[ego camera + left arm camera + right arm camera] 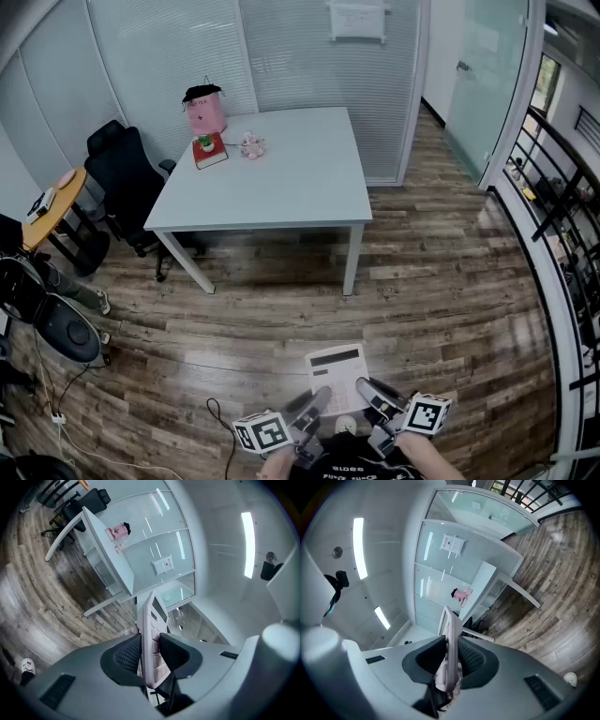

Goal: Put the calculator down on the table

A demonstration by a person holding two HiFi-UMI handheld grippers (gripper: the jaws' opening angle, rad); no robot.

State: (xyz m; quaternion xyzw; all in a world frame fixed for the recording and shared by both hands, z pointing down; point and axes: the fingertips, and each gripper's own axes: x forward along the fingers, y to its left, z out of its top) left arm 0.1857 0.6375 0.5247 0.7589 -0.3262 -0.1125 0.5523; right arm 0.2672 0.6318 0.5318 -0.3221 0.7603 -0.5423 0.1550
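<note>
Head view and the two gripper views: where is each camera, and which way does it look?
Head view: on the person's head, looking steeply down at the wooden floor and pale rectangular table; arms, left gripper and right gripper show at the bottom.
Left gripper view: rides the left gripper, looking along its jaws, shut on the flat white calculator; a white shoe shows bottom left.
Right gripper view: rides the right gripper, jaws shut on the calculator's other side; a shoe shows bottom right.
Shared: all three show calculator and table.
</note>
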